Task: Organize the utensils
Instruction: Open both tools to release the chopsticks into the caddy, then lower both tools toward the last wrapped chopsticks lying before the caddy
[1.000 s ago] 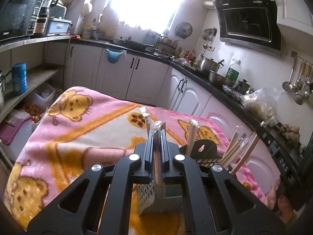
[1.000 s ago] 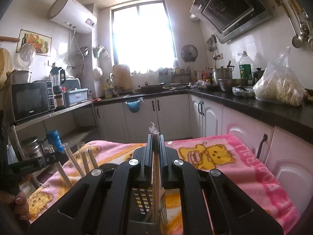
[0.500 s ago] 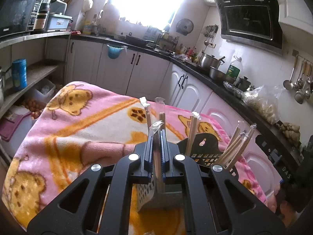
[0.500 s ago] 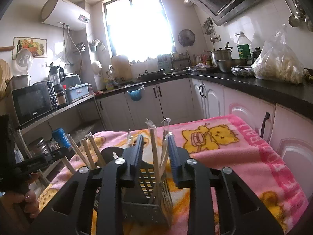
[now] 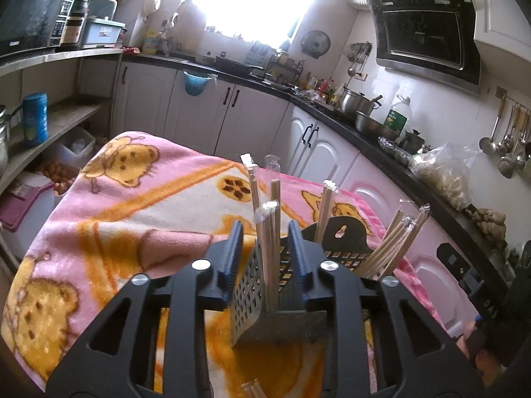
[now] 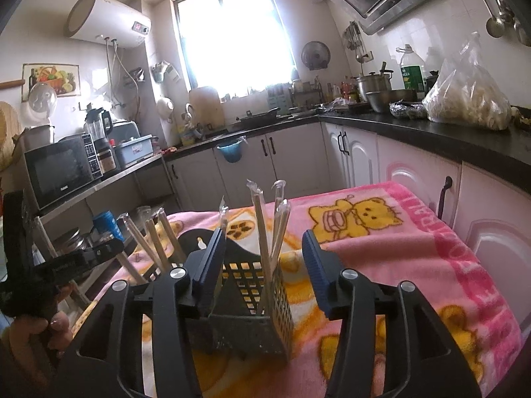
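A grey perforated utensil holder (image 5: 247,298) (image 6: 282,301) stands on a pink bear blanket (image 5: 132,215) (image 6: 398,248). Wrapped chopsticks (image 5: 267,232) (image 6: 265,232) stand upright in its front compartment. My left gripper (image 5: 265,252) straddles them with its jaws opening, and the pads do not press on them. The jaws of my right gripper (image 6: 264,265) are opening wider around the same sticks, clear on both sides. More wrapped chopsticks (image 5: 398,238) (image 6: 149,242) lean in the holder's black rear part (image 5: 338,232) (image 6: 199,242).
Loose chopstick ends (image 5: 252,388) lie on the blanket at the near edge. White cabinets under a dark counter (image 6: 431,139) run behind and to the right. A shelf with a microwave (image 6: 59,169) stands left. A hand (image 6: 33,331) holds the other gripper.
Both grippers were shut on wrapped chopsticks a second ago. The right jaws parted first and stand wide; the left jaws have just parted. The sticks now stand free in the holder.
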Action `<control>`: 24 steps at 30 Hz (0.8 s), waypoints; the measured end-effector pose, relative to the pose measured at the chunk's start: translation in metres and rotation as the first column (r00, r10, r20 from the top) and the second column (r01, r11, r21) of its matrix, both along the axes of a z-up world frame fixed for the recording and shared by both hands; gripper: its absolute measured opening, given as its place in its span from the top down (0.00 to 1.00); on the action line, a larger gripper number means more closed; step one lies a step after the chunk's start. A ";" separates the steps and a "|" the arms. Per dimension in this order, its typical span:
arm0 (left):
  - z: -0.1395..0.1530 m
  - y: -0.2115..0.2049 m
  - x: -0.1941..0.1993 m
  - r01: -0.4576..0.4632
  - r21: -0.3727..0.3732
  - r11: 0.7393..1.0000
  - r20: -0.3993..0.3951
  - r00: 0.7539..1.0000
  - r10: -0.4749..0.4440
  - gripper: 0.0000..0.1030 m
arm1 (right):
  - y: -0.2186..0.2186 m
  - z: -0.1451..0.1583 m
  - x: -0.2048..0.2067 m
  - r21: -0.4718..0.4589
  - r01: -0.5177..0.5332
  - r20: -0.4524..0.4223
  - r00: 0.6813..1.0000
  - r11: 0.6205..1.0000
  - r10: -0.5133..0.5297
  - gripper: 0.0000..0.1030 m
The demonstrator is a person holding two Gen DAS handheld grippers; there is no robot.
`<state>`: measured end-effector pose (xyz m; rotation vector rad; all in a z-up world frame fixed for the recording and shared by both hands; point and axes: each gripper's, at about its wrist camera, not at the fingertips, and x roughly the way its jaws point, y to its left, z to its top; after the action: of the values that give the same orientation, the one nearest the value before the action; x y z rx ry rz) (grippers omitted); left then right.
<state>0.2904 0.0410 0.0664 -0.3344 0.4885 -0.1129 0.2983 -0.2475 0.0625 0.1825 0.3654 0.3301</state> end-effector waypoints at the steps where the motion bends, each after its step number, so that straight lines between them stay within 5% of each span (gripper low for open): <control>1: 0.000 0.000 -0.002 0.000 0.000 1.000 -0.001 1.000 0.000 0.74 | 0.000 0.000 -0.001 -0.001 0.000 -0.003 1.000 1.000 0.000 0.55; 24: -0.012 -0.003 -0.046 0.023 -0.011 1.000 -0.029 0.999 -0.023 0.11 | -0.012 -0.018 -0.041 0.010 -0.004 -0.085 0.996 1.000 0.004 0.40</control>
<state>0.2447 0.0381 0.0539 -0.3408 0.5207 -0.1332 0.2573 -0.2591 0.0444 0.2055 0.4484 0.3287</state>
